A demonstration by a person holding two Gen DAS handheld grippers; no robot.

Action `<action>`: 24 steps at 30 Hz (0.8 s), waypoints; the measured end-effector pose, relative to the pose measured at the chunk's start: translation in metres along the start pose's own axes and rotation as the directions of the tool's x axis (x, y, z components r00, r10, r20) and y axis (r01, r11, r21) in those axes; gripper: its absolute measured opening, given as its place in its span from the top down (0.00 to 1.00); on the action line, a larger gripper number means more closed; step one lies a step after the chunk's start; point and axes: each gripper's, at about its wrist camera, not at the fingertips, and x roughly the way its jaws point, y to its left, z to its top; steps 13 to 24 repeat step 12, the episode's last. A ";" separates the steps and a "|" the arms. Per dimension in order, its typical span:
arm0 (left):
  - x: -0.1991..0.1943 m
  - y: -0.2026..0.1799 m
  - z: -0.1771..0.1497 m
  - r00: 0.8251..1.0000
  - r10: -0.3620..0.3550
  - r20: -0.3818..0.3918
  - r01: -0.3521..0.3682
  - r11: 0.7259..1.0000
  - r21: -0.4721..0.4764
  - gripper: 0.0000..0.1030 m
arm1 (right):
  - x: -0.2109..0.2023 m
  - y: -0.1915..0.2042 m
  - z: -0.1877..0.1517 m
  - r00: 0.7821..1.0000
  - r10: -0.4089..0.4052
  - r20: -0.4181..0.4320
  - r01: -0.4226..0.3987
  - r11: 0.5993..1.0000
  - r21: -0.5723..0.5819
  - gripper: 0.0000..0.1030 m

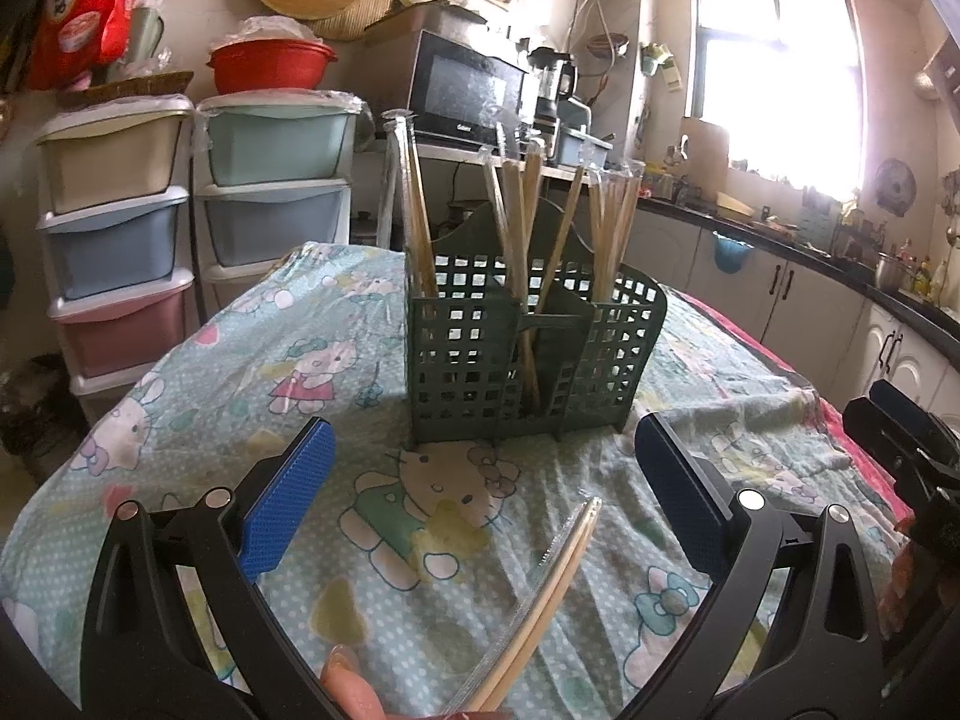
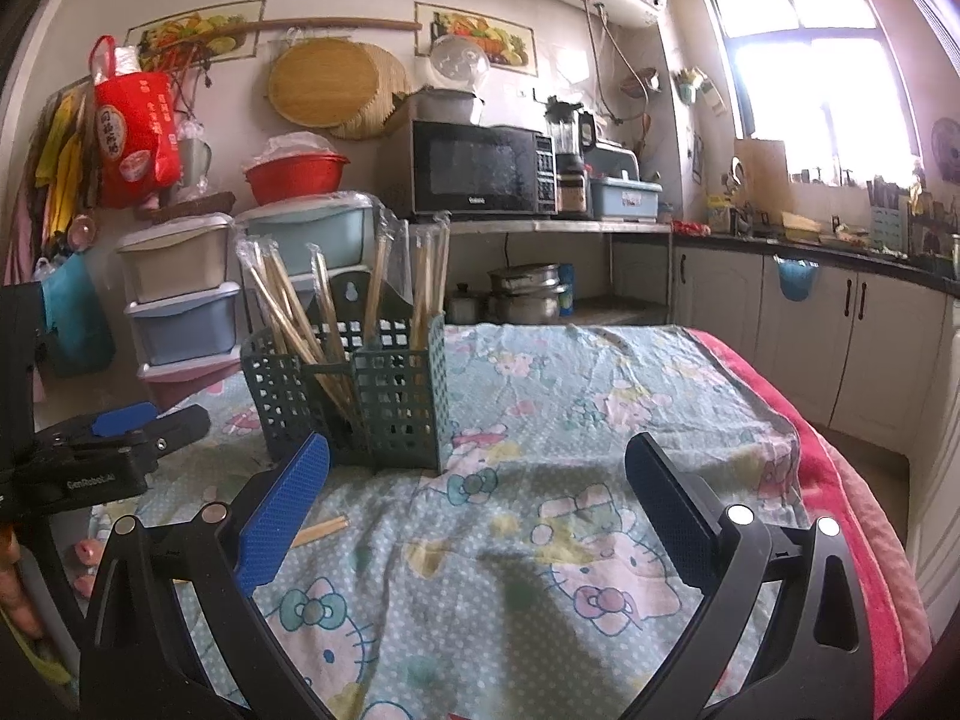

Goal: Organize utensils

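left wrist: left gripper (image 1: 483,483) wide apart, empty; right gripper (image 2: 477,489) likewise

You're in home kitchen: microwave (image 2: 477,167) and blender (image 2: 567,138) on shelf, dark countertop (image 2: 840,246) over white cabinets (image 2: 798,324), stacked plastic drawers (image 1: 114,234), cartoon tablecloth (image 2: 540,480).

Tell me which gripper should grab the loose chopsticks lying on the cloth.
Left. The wrapped chopsticks lie between the open left gripper; the right gripper faces bare cloth beside them.
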 end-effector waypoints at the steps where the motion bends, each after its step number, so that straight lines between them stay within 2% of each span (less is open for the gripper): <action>1: 0.000 0.001 0.001 1.000 0.002 -0.004 -0.002 1.000 -0.007 0.10 | 0.002 -0.002 0.001 1.000 0.000 -0.018 0.001 1.000 0.009 0.06; 6: -0.007 0.020 0.015 1.000 0.004 -0.031 -0.006 0.998 -0.055 0.10 | 0.015 -0.026 0.007 0.993 -0.027 -0.111 0.035 0.997 0.069 0.06; 8: -0.002 0.042 0.027 0.997 0.051 -0.058 -0.054 0.997 -0.050 0.10 | 0.028 -0.038 0.011 0.982 -0.059 -0.178 0.069 0.996 0.055 0.06; 10: 0.008 0.064 0.036 0.990 0.106 -0.098 -0.111 0.993 -0.048 0.10 | 0.047 -0.059 0.012 0.958 -0.098 -0.269 0.115 0.992 0.047 0.06; 11: 0.018 0.082 0.040 0.981 0.140 -0.132 -0.149 0.987 -0.057 0.10 | 0.057 -0.068 0.011 0.939 -0.124 -0.320 0.145 0.989 0.042 0.06; 12: 0.028 0.094 0.041 0.971 0.171 -0.168 -0.183 0.981 -0.059 0.10 | 0.072 -0.083 0.009 0.909 -0.142 -0.391 0.173 0.984 0.043 0.06; 24: 0.028 0.094 0.041 0.971 0.171 -0.168 -0.183 0.981 -0.059 0.10 | 0.072 -0.083 0.009 0.909 -0.142 -0.391 0.173 0.984 0.043 0.06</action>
